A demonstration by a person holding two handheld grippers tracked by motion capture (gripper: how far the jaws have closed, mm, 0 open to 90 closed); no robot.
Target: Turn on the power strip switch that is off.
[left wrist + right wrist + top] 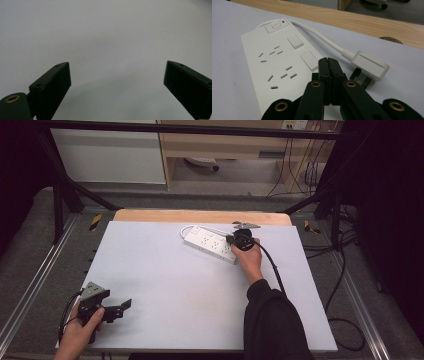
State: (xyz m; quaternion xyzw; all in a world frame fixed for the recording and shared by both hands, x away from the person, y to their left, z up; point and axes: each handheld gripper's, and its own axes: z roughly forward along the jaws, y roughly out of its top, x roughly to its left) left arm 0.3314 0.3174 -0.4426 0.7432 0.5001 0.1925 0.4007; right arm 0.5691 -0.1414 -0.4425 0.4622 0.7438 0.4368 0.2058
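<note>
- Power strip (212,243), white, lies flat on the far right part of the counter (165,285), set at a slant, its long side running from far left to near right in the high view.
- Right gripper view: strip face (274,65) carries a switch button with a small red mark at the far end, several slot sockets and two blank rectangular covers.
- White cable (317,33) loops from the switch end to a white plug (370,65), which lies on the counter just beside the strip, metal pins toward the camera.
- Right hand-held gripper (238,240): jaws closed flat against each other, nothing between them; tips (329,62) sit over the strip's near right edge. Contact with the strip cannot be told.
- Left hand-held gripper (122,306): near left corner of the counter, well apart from the strip, jaws standing wide open with bare counter surface between them (117,82).
</note>
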